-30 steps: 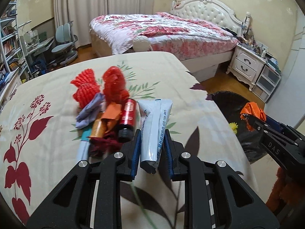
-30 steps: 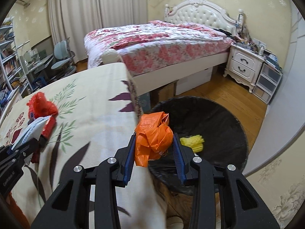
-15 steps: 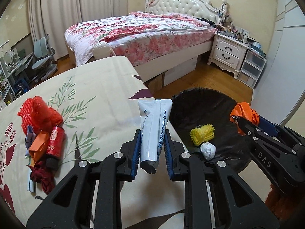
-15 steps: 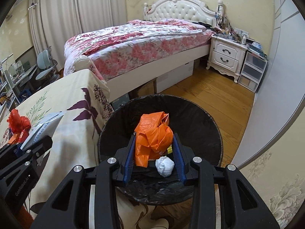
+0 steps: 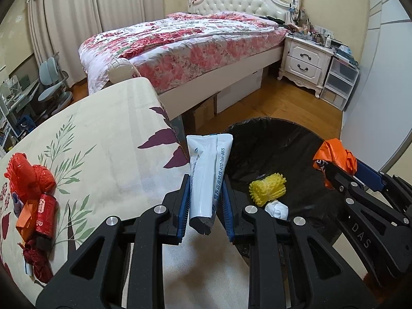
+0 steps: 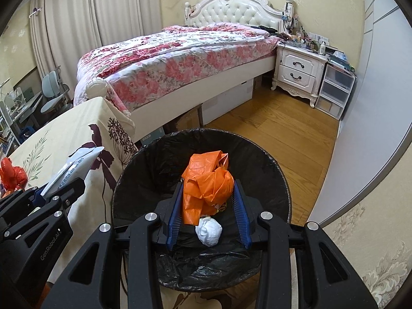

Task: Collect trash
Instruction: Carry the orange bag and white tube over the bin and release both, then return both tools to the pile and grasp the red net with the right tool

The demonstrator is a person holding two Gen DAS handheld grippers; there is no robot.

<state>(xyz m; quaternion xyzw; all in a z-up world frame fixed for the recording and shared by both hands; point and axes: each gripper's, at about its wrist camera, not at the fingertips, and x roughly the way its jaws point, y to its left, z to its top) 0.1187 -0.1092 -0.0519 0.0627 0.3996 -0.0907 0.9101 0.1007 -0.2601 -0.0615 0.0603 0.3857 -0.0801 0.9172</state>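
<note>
Right gripper (image 6: 208,215) clenches orange bag (image 6: 207,182) directly over bin (image 6: 280,180); left gripper (image 5: 206,206) grasping tube (image 5: 207,177) upright, bin at frame right.

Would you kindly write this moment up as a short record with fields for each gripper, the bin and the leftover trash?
left gripper: shut on the white tube, at the table edge beside the bin
right gripper: shut on the orange bag, above the bin opening
bin: black liner; holds a yellow foam net and a white paper wad
left on table: red can, red net, other scraps
</note>
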